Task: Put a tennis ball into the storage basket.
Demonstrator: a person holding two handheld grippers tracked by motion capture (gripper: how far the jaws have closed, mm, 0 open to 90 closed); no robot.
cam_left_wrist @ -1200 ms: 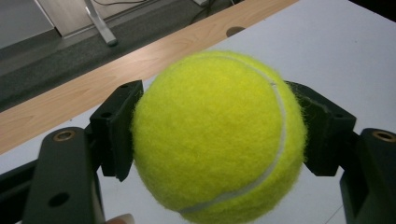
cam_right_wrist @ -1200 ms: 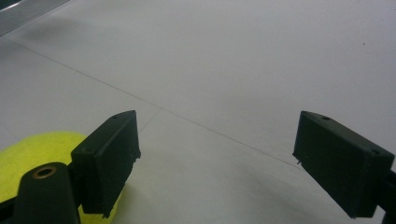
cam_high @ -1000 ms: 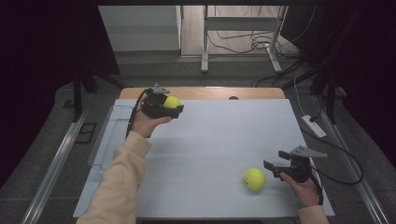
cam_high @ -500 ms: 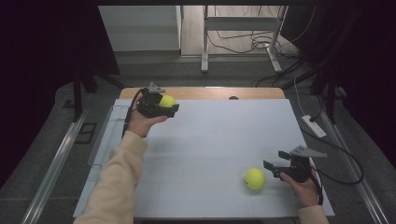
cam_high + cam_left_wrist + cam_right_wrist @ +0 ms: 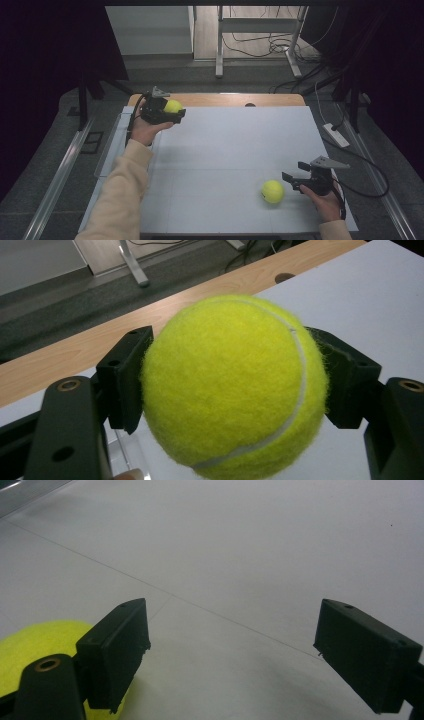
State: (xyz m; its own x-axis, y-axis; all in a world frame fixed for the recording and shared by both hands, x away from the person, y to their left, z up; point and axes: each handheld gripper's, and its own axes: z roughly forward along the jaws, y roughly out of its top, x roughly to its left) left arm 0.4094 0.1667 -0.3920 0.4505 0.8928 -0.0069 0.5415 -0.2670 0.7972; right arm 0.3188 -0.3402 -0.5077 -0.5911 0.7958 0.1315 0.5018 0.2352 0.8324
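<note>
A yellow tennis ball (image 5: 173, 105) is clamped between the black jaws of my left gripper (image 5: 171, 112), which is held above the table's far left corner. In the left gripper view the ball (image 5: 235, 385) bulges between both pads, each pressing its side. A second tennis ball (image 5: 272, 191) rests on the white table top near the front right. My right gripper (image 5: 291, 182) stands open just to the right of it, jaws pointing left and nothing between them. In the right gripper view that ball (image 5: 35, 645) lies outside the left jaw, at the lower left.
The white table top (image 5: 235, 145) ends at a wooden strip (image 5: 225, 99) with a cable hole (image 5: 249, 105) along the far edge. A clear plastic sheet (image 5: 112, 150) overhangs the left side. Cables and a power strip (image 5: 336, 135) lie on the floor at the right.
My left gripper has drifted a little to the left and toward the far edge with the ball still in it. The right gripper and the loose ball have not moved.
</note>
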